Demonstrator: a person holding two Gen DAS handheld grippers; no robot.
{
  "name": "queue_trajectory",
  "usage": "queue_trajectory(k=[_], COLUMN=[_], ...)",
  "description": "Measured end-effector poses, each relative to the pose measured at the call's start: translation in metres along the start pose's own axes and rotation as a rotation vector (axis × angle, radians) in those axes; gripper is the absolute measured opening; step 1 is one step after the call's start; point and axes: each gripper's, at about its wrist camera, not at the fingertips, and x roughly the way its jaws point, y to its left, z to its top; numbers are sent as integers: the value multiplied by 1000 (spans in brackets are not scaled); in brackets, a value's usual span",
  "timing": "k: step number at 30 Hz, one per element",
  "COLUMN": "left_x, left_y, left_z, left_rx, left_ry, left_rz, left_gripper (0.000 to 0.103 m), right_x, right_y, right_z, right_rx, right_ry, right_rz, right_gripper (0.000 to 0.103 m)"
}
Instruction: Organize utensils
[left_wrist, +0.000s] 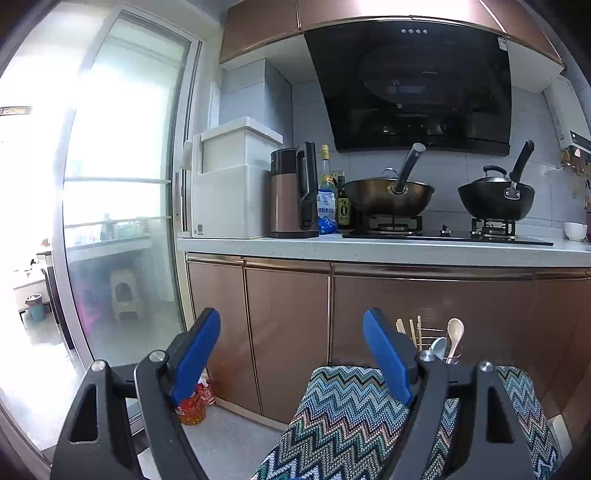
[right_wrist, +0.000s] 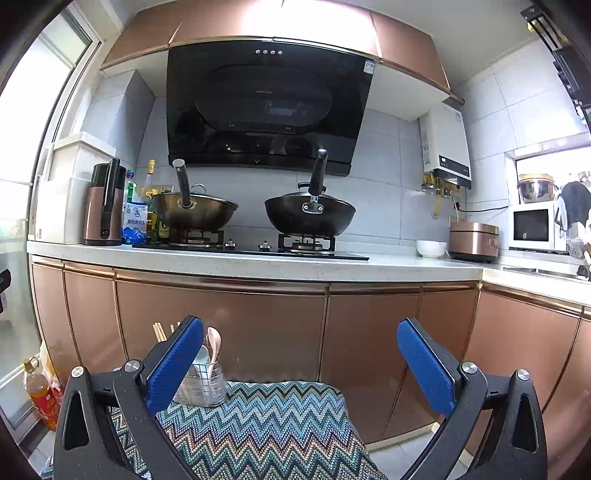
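Both claws are held with blue pads spread wide and nothing is gripped between them. The left claw (left_wrist: 291, 354) is raised over the near left part of a zigzag-patterned cloth (left_wrist: 354, 413) that covers a low surface in front of copper-coloured cabinet doors (left_wrist: 288, 325). Beyond its right pad, a wire utensil holder (left_wrist: 439, 350) is seen standing on the cloth, partly hidden by that pad; wooden chopsticks (left_wrist: 412, 330) and a pale spoon (left_wrist: 455, 334) are held upright in it.

The right claw (right_wrist: 301, 363) is held over the same cloth (right_wrist: 266, 424). The utensil holder (right_wrist: 205, 380) stands just beside and beyond its left pad, on the far left part of the cloth, with chopsticks (right_wrist: 159, 331) and a pinkish spoon (right_wrist: 213, 341) rising from it; whether the pad touches the holder cannot be told.

Well beyond and above both claws, two woks (right_wrist: 308, 218) are set on a gas hob. An oil bottle (right_wrist: 38, 391) stands on the floor to the left of the right claw.
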Motion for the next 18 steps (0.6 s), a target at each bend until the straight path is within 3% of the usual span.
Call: queue_trajectory(k=[18], left_x=[-3], left_y=[0], left_z=[0], left_rx=[3], left_ry=[-18], left_rz=[-15], left_gripper=[79], right_x=[0], right_y=[8], right_z=[-3], right_rx=[-24], right_ry=[8], right_rz=[17], right_gripper=[103])
